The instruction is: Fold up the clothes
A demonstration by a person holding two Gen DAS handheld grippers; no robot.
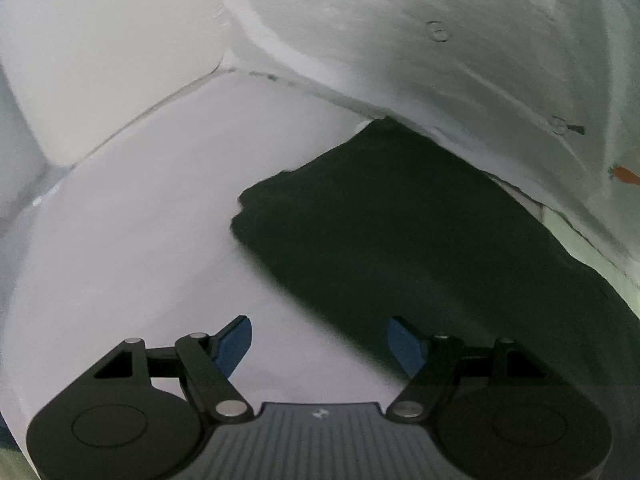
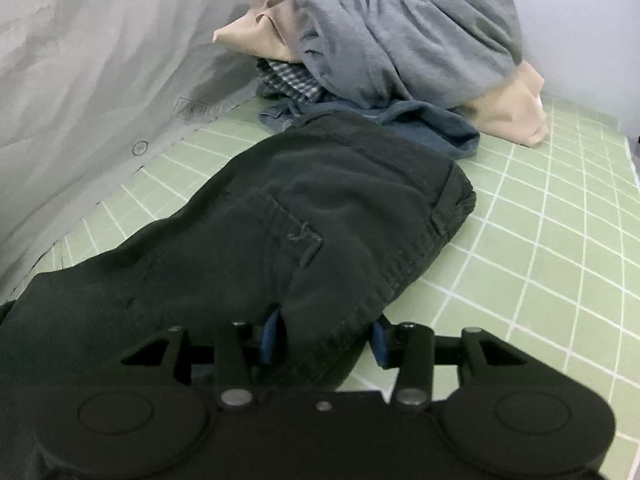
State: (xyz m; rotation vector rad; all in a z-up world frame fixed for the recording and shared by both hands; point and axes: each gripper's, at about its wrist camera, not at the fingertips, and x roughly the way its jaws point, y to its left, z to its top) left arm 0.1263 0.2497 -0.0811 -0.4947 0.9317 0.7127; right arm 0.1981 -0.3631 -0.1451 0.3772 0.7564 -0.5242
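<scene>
A pair of black trousers [image 2: 304,216] lies on the green grid mat [image 2: 540,240], waistband and back pocket up. My right gripper [image 2: 324,340] is closed on a fold of the waistband edge; the cloth bunches between the blue pads [image 2: 269,340]. In the left wrist view the same black trousers [image 1: 420,232] stretch over a white surface [image 1: 140,240] toward the wall. My left gripper [image 1: 320,344] is open and empty, just short of the cloth's near edge, its right blue pad [image 1: 404,346] over the fabric.
A pile of unfolded clothes sits at the mat's far end: a grey garment [image 2: 404,28], a beige one [image 2: 516,108], a checked one [image 2: 288,80] and a blue one [image 2: 432,124]. A white wall [image 2: 88,80] runs along the left; white walls meet in a corner [image 1: 224,64].
</scene>
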